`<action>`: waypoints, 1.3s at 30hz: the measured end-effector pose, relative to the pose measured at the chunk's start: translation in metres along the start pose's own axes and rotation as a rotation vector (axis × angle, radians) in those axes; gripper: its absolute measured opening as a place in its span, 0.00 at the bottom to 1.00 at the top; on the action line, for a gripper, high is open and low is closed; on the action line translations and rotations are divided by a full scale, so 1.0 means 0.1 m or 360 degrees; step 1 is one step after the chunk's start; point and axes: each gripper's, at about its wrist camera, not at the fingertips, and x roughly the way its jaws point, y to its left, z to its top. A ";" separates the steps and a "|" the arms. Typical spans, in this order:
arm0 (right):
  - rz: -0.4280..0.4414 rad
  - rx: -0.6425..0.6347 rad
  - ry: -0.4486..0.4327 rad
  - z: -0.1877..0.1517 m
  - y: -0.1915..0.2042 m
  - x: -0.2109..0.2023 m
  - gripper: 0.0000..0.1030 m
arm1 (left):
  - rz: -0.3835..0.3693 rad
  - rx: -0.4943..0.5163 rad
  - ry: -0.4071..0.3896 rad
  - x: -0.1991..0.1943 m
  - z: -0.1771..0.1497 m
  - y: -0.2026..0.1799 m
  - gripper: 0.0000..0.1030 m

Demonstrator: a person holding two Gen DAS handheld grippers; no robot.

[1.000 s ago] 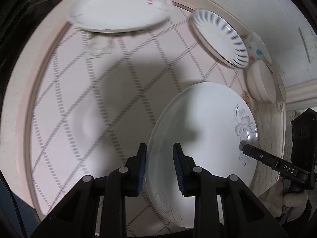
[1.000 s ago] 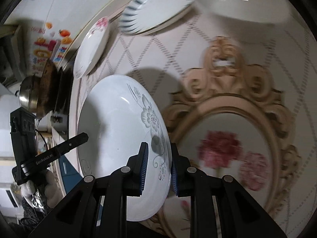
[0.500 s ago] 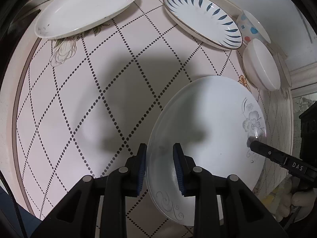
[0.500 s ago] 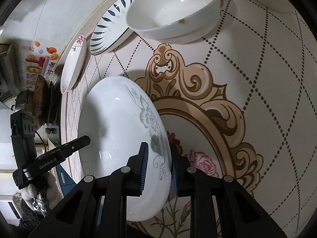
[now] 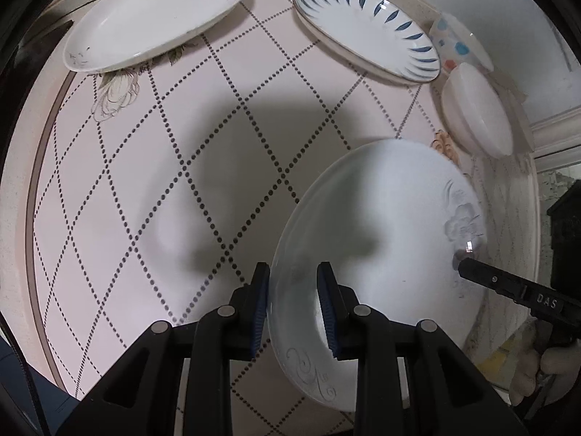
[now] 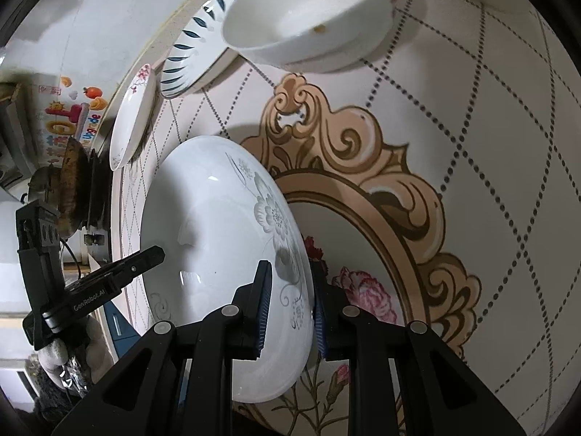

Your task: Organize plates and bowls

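A large white plate (image 5: 381, 225) with a grey flower pattern is held at two opposite rims over the pink patterned tablecloth (image 5: 145, 200). My left gripper (image 5: 294, 309) is shut on its near rim. My right gripper (image 5: 468, 265) pinches the flowered far rim. In the right wrist view the same plate (image 6: 218, 225) sits tilted, with my right gripper (image 6: 290, 305) shut on the flowered rim and my left gripper (image 6: 152, 254) clamped on the opposite edge. Whether the plate touches the cloth I cannot tell.
Along the table's back edge lie a rose-patterned plate (image 5: 156, 21), a blue-leaf plate (image 5: 363, 25), a dotted cup (image 5: 457, 43) and a white bowl (image 5: 475, 109). That white bowl (image 6: 308, 18) is near the held plate. A gloved hand (image 5: 526, 370) shows at the lower right.
Both grippers carried the plate sideways across the table, so the dishes at the back came fully into view. In the last half second almost nothing moved.
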 end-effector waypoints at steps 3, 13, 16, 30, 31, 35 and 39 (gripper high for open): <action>-0.0018 0.0038 -0.0018 -0.03 0.00 -0.16 0.25 | -0.0028 -0.0008 -0.0084 -0.29 0.04 0.07 0.24; 0.0115 0.0029 -0.0234 0.29 0.90 -0.68 0.52 | -0.0067 -0.0169 -0.0316 -0.84 0.82 0.90 0.34; 0.0203 0.0019 -0.0228 0.65 1.33 -0.45 0.52 | -0.0046 -0.0290 -0.0343 -0.81 1.10 1.34 0.34; 0.0088 -0.0037 -0.0121 2.34 2.33 0.84 0.52 | -0.0012 -0.0466 -0.0262 -0.37 1.84 2.12 0.34; 0.0077 -0.0040 -0.0115 2.40 2.35 0.91 0.52 | -0.0016 -0.0467 -0.0255 -0.36 1.86 2.12 0.34; 0.0054 -0.0029 -0.0072 2.52 2.35 1.12 0.52 | -0.0018 -0.0452 -0.0219 -0.24 1.97 2.14 0.34; 0.0048 -0.0019 -0.0057 2.58 2.32 1.25 0.46 | -0.0005 -0.0426 -0.0195 -0.15 2.05 2.14 0.34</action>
